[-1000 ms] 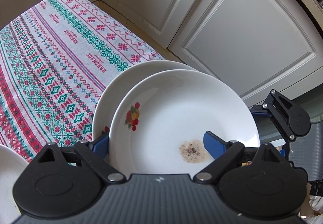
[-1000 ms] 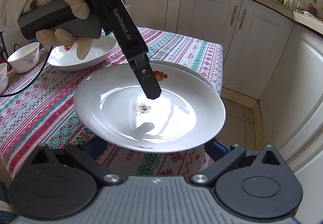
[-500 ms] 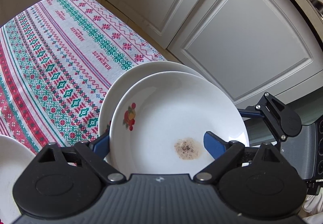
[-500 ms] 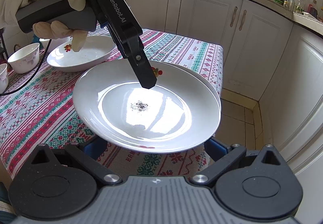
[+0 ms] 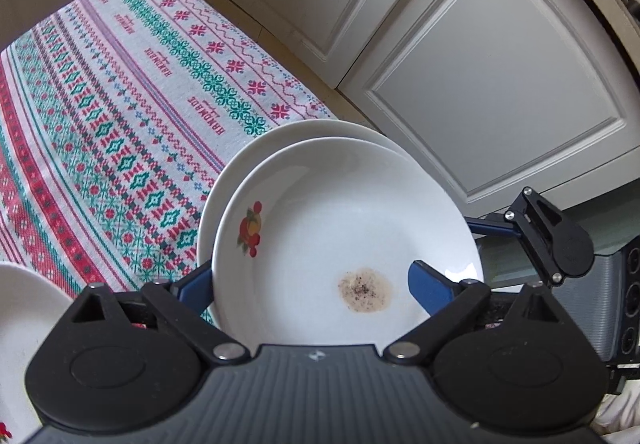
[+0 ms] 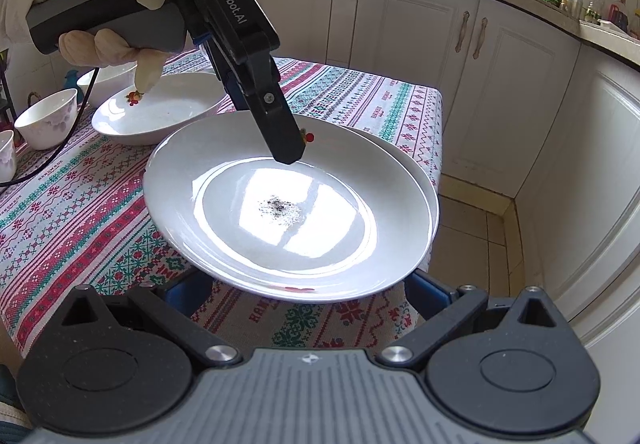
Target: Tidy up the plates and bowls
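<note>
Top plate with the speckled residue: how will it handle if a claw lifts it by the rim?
The top plate looks like glazed ceramic with a glossy glare, so probably stiff, slippery at the rim and breakable. It sits nested on the lower plate, so it may slide. The residue looks dry and could scatter if tilted.

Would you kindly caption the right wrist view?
Left hand-held gripper, jaws opening, over a soiled plate stacked on another plate.
</note>
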Demonstrator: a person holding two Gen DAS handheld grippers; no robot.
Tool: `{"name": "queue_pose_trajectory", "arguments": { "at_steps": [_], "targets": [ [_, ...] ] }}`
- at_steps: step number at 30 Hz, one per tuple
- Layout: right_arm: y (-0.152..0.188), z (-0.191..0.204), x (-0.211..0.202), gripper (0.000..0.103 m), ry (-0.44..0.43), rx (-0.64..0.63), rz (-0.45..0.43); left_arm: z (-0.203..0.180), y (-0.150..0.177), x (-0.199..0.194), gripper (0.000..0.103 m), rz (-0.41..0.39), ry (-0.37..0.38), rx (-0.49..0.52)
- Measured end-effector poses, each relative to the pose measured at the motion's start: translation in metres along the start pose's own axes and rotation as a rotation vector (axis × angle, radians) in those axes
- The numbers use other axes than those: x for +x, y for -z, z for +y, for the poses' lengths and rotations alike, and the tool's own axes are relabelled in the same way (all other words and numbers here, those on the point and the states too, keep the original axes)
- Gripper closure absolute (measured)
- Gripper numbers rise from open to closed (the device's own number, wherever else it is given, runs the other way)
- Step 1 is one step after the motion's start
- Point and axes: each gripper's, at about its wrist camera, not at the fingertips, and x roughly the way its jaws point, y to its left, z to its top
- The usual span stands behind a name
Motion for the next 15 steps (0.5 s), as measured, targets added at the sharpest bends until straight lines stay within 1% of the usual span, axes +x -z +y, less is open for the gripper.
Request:
{"name": "queue_pose_trajectory", "arguments": {
  "at_steps": [4, 6, 15],
  "targets": [
    [0.0, 0.0, -0.002, 0.0, 0.0, 0.004, -0.004, -0.006, -0.004, 0.01, 0.004, 0.006, -0.055, 0.047],
    [0.0, 0.0, -0.003, 0.0, 0.003, 0.006, -0.005, -0.01, -0.005, 0.014, 0.004, 0.022, -0.085, 0.071],
    [0.002, -0.001, -0.004, 0.0, 0.005, 0.014, -0.006, -0.027, 0.003, 0.031, 0.001, 0.068, -0.208, 0.158]
  ]
}}
